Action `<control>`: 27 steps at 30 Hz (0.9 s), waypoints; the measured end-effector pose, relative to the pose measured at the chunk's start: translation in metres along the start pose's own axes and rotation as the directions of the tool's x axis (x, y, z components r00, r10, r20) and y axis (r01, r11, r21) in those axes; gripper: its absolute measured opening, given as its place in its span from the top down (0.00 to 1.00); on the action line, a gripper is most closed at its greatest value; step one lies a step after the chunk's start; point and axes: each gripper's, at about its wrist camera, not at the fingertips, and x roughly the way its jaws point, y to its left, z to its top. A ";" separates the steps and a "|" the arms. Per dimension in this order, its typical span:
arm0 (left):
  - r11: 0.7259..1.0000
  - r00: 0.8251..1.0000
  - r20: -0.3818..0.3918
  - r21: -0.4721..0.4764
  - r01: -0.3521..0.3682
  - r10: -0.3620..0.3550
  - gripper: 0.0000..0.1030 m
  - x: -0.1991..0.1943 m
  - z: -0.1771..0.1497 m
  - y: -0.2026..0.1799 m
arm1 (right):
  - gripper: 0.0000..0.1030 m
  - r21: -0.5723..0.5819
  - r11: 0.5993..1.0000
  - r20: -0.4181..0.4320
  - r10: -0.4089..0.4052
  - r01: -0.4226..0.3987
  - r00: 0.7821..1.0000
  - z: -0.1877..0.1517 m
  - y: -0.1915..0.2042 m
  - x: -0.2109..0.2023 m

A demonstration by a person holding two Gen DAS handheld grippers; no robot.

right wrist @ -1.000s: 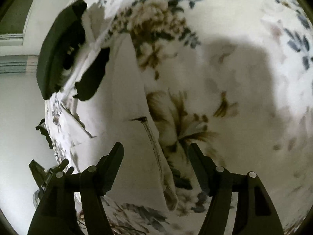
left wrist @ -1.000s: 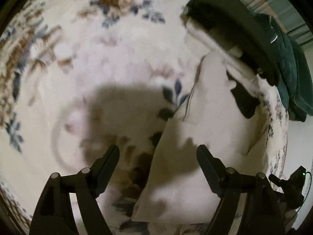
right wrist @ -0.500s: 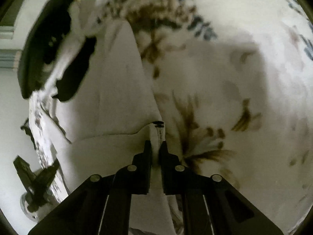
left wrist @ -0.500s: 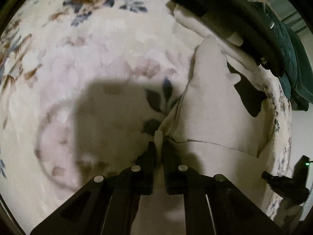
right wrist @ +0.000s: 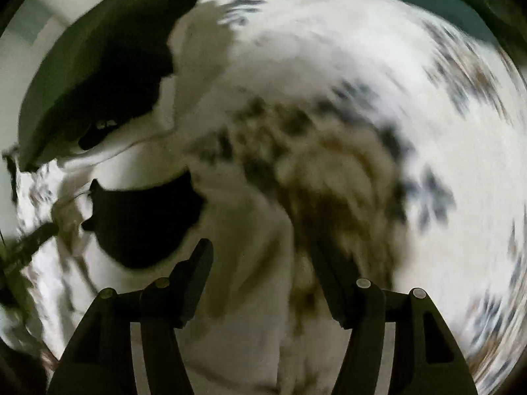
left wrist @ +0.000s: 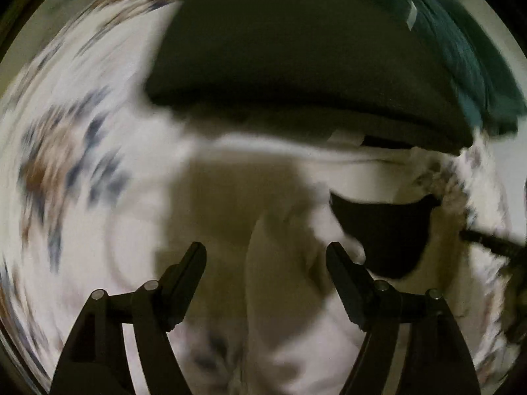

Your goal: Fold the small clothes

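Observation:
A cream small garment (left wrist: 286,312) lies on the floral bedspread (left wrist: 82,151), with a black patch (left wrist: 385,227) on it. My left gripper (left wrist: 266,260) is open and empty just above the garment's edge. In the right wrist view the same garment (right wrist: 243,296) lies under my right gripper (right wrist: 263,256), which is open and empty; the black patch (right wrist: 141,220) sits to its left. Both views are motion-blurred.
A folded dark garment (left wrist: 296,56) lies on a white one just beyond the cream garment, with a teal garment (left wrist: 467,49) behind it. The dark garment (right wrist: 98,75) shows at upper left in the right wrist view. The bed edge (left wrist: 487,263) is at right.
Both grippers closed on the garment's edge half a second ago, carried it toward the dark pile, and have now opened and let it go. Both cameras are moving fast.

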 end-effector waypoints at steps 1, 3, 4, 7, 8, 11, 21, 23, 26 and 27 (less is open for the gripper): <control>0.999 1.000 -0.014 0.036 -0.022 0.022 0.29 0.010 0.008 -0.005 | 0.37 -0.032 0.999 -0.006 -0.021 0.021 1.000 0.009 0.007 0.007; 0.995 0.998 -0.044 0.085 -0.051 0.055 0.29 0.029 0.020 -0.011 | 0.37 -0.117 0.991 -0.011 -0.067 0.066 0.998 0.026 0.024 0.023; 0.994 0.997 -0.059 0.105 -0.044 0.050 0.29 0.037 0.023 -0.014 | 0.37 -0.155 0.984 -0.015 -0.090 0.087 0.996 0.031 0.031 0.030; 0.990 0.997 -0.073 0.140 -0.021 0.031 0.56 0.046 0.022 -0.020 | 0.66 -0.227 0.968 -0.034 -0.121 0.110 0.992 0.037 0.046 0.048; 0.990 0.997 -0.074 0.141 -0.010 0.021 0.84 0.046 0.020 -0.021 | 0.86 -0.240 0.963 -0.026 -0.130 0.120 0.991 0.037 0.049 0.048; 0.990 1.000 -0.030 0.140 0.005 -0.001 0.96 0.030 0.014 -0.023 | 0.91 -0.226 0.967 0.041 -0.108 0.114 0.993 0.034 0.053 0.029; 0.997 0.986 0.163 0.078 0.003 -0.016 0.97 -0.089 -0.045 -0.023 | 0.92 -0.089 0.996 0.182 0.027 -0.011 0.983 -0.019 0.044 -0.073; 0.998 0.985 0.174 0.056 0.011 -0.021 0.97 -0.107 -0.067 -0.025 | 0.92 -0.078 0.996 0.197 0.049 -0.034 0.979 -0.050 0.041 -0.095; 1.000 0.985 0.170 0.016 0.014 -0.017 0.97 -0.132 -0.119 -0.020 | 0.92 -0.080 0.996 0.197 0.055 -0.040 0.979 -0.104 0.047 -0.115; 1.000 0.986 0.165 0.007 0.011 -0.012 0.97 -0.134 -0.133 -0.020 | 0.92 -0.091 0.995 0.189 0.046 -0.029 0.981 -0.122 0.048 -0.117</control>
